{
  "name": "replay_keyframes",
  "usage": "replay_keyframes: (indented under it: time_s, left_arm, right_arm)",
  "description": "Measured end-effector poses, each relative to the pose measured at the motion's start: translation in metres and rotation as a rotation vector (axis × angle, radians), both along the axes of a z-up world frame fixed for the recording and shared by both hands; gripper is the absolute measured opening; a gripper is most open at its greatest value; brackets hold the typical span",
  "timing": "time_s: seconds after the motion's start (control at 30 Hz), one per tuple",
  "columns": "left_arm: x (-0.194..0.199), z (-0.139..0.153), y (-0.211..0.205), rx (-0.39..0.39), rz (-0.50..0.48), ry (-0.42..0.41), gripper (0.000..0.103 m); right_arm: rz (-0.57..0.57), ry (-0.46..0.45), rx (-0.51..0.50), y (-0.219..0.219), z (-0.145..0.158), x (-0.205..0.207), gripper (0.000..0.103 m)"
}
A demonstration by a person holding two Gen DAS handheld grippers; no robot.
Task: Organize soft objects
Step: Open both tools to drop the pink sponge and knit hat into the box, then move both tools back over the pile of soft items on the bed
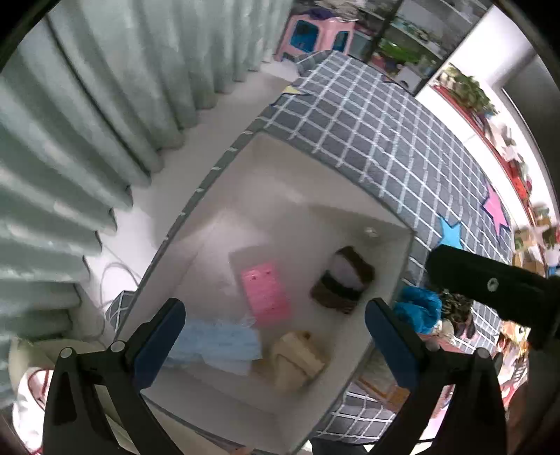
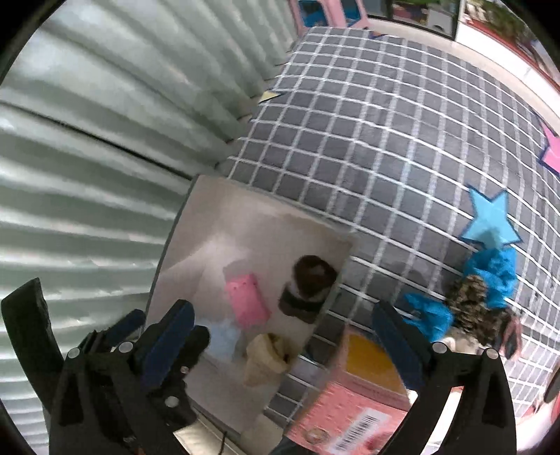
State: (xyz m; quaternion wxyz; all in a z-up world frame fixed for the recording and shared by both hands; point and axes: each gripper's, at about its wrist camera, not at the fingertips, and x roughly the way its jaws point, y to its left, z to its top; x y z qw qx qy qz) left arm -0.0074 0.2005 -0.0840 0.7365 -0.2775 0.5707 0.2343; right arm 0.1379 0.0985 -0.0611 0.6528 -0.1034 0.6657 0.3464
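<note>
A white fabric bin (image 1: 266, 164) stands against the grey checked bed. Inside lie a pink sponge (image 1: 266, 294), a light blue cloth (image 1: 217, 344), a cream plush (image 1: 297, 362) and a brown and white plush (image 1: 344, 278). My left gripper (image 1: 274, 343) is open and empty above the bin. My right gripper (image 2: 283, 341) is open and empty, over the bin's right rim (image 2: 332, 294). On the bed lie a bright blue cloth (image 2: 490, 276) and a mottled brown soft item (image 2: 470, 301).
Pale green curtains (image 1: 87, 115) hang to the left. A pink box with a barcode (image 2: 353, 413) sits below the right gripper. The checked bedspread (image 2: 385, 122) carries star patches. A pink stool (image 1: 315, 31) and shelves stand far back.
</note>
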Motion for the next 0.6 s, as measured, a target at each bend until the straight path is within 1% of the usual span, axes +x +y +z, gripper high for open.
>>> replay_keyframes:
  time_s: [0.17,0.33,0.47,0.6]
  left_arm:
    - [0.020,0.012,-0.025,-0.027,-0.073,-0.026,0.103]
    - [0.046,0.022,-0.061,-0.032,-0.165,-0.034,0.103]
    - [0.064,0.025,-0.089,-0.044,-0.235,-0.030,0.103]
    - [0.081,0.026,-0.119,-0.049,-0.309,-0.020,0.103]
  right_arm:
    - [-0.085,-0.009,0.010,-0.049,0.014,0.019,0.102]
    - [-0.202,0.002,0.005,-0.112,0.016,0.038,0.102]
    - [-0.312,0.023,-0.002,-0.168,0.010,0.047,0.102]
    - [-0.403,0.046,-0.030,-0.218,-0.006,0.053,0.102]
